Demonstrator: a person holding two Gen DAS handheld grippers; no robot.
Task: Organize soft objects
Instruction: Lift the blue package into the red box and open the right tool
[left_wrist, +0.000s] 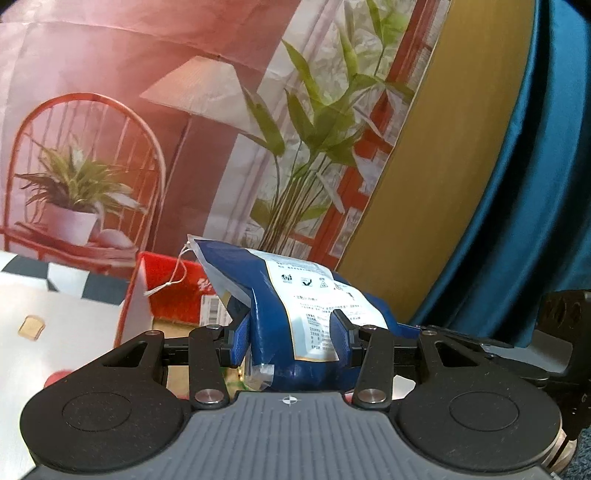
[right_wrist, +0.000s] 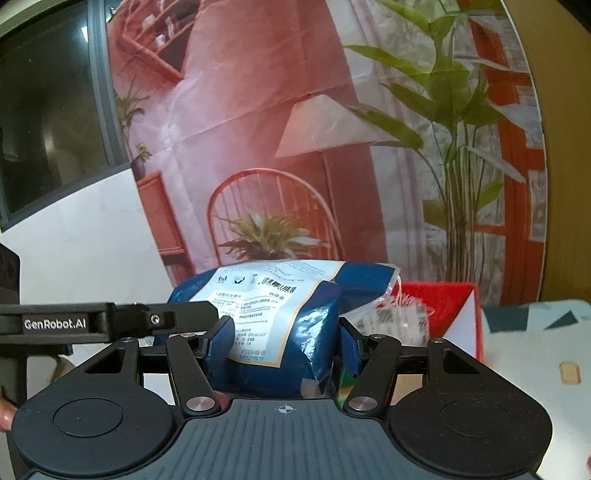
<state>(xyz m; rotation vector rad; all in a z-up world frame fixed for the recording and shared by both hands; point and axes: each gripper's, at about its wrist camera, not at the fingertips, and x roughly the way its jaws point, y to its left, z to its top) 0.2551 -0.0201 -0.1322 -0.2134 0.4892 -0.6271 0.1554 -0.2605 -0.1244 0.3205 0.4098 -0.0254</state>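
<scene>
**Warm indoor light, fisheye bending at the rims**

Soft, even light is filling both wrist views, giving a pinkish cast to the printed backdrop (left_wrist: 155, 110). Straight lines are curving toward the edges and the corners are darkening. The table (left_wrist: 74, 325) is smearing with motion blur, and the window (right_wrist: 48, 122) is reading dark

A white table (right_wrist: 535, 406) fills the lower right of the right wrist view. A red box (right_wrist: 448, 310) stands on it, beside a small tan piece (right_wrist: 570, 373).
</scene>
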